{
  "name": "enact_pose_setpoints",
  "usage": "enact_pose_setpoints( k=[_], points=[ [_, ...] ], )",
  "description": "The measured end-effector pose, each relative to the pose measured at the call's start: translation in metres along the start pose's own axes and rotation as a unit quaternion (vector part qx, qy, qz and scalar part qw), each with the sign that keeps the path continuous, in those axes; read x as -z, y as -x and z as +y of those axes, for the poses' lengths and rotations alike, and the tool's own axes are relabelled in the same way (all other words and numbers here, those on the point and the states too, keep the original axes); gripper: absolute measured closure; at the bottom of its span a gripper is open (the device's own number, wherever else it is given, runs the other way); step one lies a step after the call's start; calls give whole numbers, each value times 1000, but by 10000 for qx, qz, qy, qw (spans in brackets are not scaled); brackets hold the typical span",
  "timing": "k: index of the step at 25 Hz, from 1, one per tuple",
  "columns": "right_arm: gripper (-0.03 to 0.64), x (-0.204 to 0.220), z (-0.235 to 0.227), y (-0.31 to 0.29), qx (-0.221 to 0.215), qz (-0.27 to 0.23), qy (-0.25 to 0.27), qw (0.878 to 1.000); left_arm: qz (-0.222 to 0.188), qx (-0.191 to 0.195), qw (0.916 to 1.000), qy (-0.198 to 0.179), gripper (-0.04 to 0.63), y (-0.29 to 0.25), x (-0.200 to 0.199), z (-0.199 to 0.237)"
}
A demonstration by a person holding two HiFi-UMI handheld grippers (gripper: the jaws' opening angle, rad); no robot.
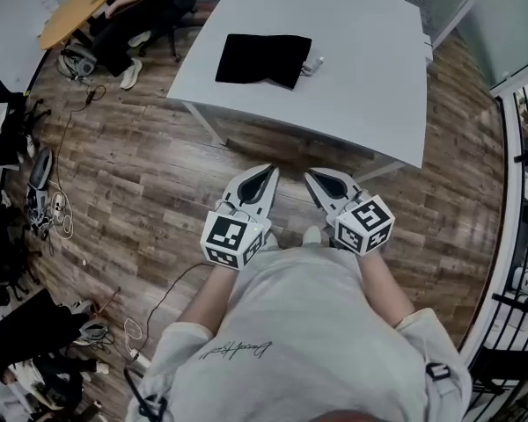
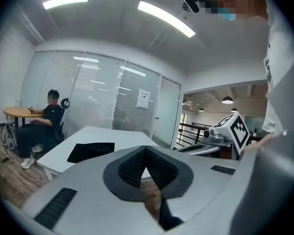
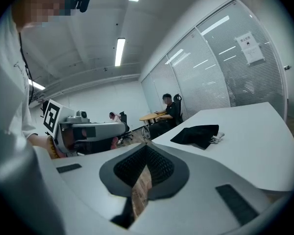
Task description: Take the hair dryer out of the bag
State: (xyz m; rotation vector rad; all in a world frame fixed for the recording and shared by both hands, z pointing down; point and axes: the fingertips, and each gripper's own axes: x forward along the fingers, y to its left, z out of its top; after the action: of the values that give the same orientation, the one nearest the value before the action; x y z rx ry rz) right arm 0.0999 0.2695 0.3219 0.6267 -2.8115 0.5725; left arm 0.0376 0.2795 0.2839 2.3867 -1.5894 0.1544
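Note:
A flat black bag lies on the white table, with a bit of white cord poking out at its right side. The same bag shows in the left gripper view and the right gripper view. No hair dryer is visible. My left gripper and right gripper hang side by side over the wooden floor, short of the table's near edge. Both are shut and hold nothing. In each gripper view the jaws meet at the tips, left and right.
A person in black sits at a round wooden table at the far left. Cables, bags and shoes litter the floor on the left. A black railing runs along the right. Glass partition walls stand behind the table.

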Motion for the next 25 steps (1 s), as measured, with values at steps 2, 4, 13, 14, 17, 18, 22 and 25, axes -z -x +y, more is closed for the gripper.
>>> enact_pose_setpoints(
  k=[2, 4, 13, 14, 17, 18, 22, 25],
  points=[
    [600, 0, 4, -4, 60, 16, 34, 10000, -7, 48, 10000, 5, 584, 3, 0, 3],
    [600, -2, 9, -8, 135, -12, 69, 9999, -17, 94, 9999, 34, 584, 7, 1, 8],
    [601, -5, 21, -27, 373, -65, 35, 9993, -58, 197, 9998, 50, 584, 25, 0, 32],
    [601, -5, 22, -28, 387, -59, 29, 9992, -57, 199, 9998, 60, 584, 26, 1, 34],
    [601, -6, 25, -31, 397, -42, 31, 9992, -60, 210, 9997, 113, 584, 27, 2, 38],
    [600, -6, 26, -33, 399, -40, 37, 9992, -65, 215, 9997, 125, 584, 27, 3, 39],
    [601, -7, 19, -38, 495, -28, 51, 9988, -54, 212, 9997, 109, 584, 22, 4, 43],
    [601, -9, 13, -43, 522, -7, 84, 9986, -62, 187, 9998, 101, 584, 17, 2, 48]
  ],
)
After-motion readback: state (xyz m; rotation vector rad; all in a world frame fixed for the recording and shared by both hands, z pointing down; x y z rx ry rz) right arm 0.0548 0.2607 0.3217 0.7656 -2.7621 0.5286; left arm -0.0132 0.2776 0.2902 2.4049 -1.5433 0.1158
